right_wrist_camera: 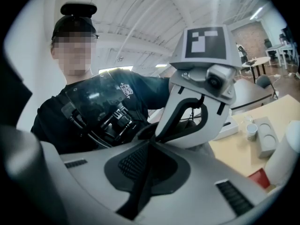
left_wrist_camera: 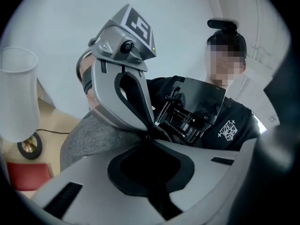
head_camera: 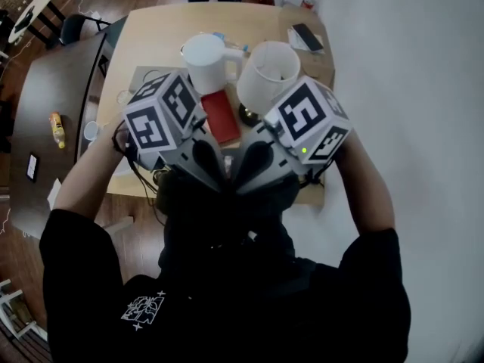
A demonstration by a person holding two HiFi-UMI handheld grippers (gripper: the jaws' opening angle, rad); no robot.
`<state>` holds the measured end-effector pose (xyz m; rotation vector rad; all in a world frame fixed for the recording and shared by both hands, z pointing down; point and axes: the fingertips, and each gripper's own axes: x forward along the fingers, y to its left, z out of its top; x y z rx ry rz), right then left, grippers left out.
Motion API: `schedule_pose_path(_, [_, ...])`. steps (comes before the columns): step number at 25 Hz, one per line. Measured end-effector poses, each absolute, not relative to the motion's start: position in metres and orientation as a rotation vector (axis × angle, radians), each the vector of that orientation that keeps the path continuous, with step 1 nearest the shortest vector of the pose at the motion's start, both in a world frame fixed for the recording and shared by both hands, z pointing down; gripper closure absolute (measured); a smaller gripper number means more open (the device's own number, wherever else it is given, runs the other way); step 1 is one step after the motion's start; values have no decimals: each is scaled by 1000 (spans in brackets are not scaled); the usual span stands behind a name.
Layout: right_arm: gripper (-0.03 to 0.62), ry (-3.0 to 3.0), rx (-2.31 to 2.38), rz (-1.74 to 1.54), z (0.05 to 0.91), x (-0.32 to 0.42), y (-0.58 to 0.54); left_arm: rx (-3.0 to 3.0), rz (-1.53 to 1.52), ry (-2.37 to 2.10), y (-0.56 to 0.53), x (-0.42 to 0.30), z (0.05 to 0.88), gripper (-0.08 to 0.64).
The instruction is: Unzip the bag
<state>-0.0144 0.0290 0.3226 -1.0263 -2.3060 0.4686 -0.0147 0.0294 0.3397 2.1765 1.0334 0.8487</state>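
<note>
I hold both grippers tip to tip close to my chest, above the near edge of a wooden table (head_camera: pixel 159 36). The left gripper (head_camera: pixel 224 174) is shut, and nothing shows between its pads. The right gripper (head_camera: pixel 234 175) is shut too, its tip against the left one's. In the left gripper view the right gripper (left_wrist_camera: pixel 149 134) points straight at the camera, with a patch of grey fabric (left_wrist_camera: pixel 86 137) below it. I cannot tell whether that fabric is the bag. No zip shows in any view. The right gripper view shows the left gripper (right_wrist_camera: pixel 157 137) and my black top.
On the table stand a white jug (head_camera: pixel 206 60) and a white cup-like shade (head_camera: pixel 268 70), with a red book (head_camera: pixel 221 116) between them and a phone (head_camera: pixel 307 36) at the far right. A dark round table (head_camera: pixel 45 97) with a yellow bottle (head_camera: pixel 57 129) stands at the left.
</note>
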Motion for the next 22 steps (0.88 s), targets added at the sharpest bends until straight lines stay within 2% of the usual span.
schedule_pose_path(6, [577,-2300,-1017,468,323,-17,31,2190,935,1024,32,-16,344,547])
schedule_pose_path(9, [577,-2296,-1012,466,323,-18,34,2198,992,1000,33,-16,348,508])
schedule_pose_path(22, [578,-2289,-1069,444,321,-18,44,2161,990,1062,43,-8,348,495])
